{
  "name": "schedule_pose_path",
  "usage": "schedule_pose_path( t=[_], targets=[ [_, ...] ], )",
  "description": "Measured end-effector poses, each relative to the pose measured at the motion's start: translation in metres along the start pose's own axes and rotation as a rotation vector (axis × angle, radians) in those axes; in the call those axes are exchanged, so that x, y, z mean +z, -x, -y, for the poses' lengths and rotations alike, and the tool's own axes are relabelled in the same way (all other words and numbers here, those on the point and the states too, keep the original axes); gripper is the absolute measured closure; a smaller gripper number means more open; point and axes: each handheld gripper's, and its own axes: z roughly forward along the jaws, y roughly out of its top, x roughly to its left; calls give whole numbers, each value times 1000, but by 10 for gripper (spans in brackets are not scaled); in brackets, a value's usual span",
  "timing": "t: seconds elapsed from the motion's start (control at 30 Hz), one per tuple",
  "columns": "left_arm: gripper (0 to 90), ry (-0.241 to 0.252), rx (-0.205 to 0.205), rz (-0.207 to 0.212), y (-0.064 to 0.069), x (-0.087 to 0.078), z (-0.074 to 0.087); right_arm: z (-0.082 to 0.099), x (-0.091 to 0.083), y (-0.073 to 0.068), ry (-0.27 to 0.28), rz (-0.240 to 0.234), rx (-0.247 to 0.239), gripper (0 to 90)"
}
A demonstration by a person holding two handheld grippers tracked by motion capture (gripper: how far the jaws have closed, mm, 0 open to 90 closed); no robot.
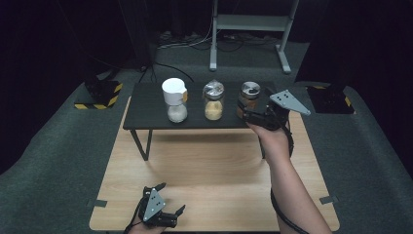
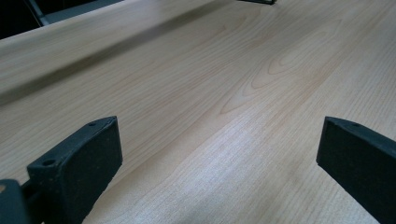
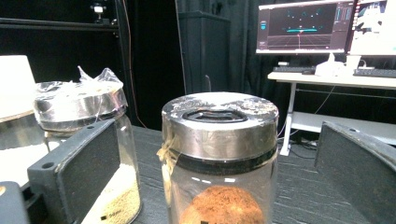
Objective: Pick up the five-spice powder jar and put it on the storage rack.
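Observation:
Three glass jars stand in a row on a dark raised shelf (image 1: pixel 146 109). The right jar (image 1: pixel 250 92) has a metal lid under plastic wrap and holds brown powder (image 3: pixel 219 205). My right gripper (image 1: pixel 247 113) is open, with one jaw on each side of this jar (image 3: pixel 219 140) and gaps showing between pads and glass. The middle jar (image 1: pixel 213 100) (image 3: pixel 88 140) holds beige grains. The left jar (image 1: pixel 174 100) has a white top and white powder. My left gripper (image 1: pixel 173 196) rests open, low over the wooden table (image 2: pixel 233 84), with nothing between its fingers (image 2: pixel 84 158).
The shelf stands at the far end of the light wooden table (image 1: pixel 209 165). Black-and-yellow striped blocks (image 1: pixel 100 93) lie on the carpet at both sides. A white metal frame (image 1: pixel 251 22) stands behind. Monitors (image 3: pixel 303 25) on a desk glow beyond the jars.

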Motion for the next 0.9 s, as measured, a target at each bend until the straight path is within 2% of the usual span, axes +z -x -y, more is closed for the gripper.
schedule_pose_path(
  t=[0.47, 0.9],
  targets=[
    [5, -3, -1, 2, 0, 0, 0, 3, -12, -6, -1, -10, -18, 0],
    [5, -8, 3, 5, 0, 1, 0, 12, -25, -9, -25, 7, -38, 0]
  ],
)
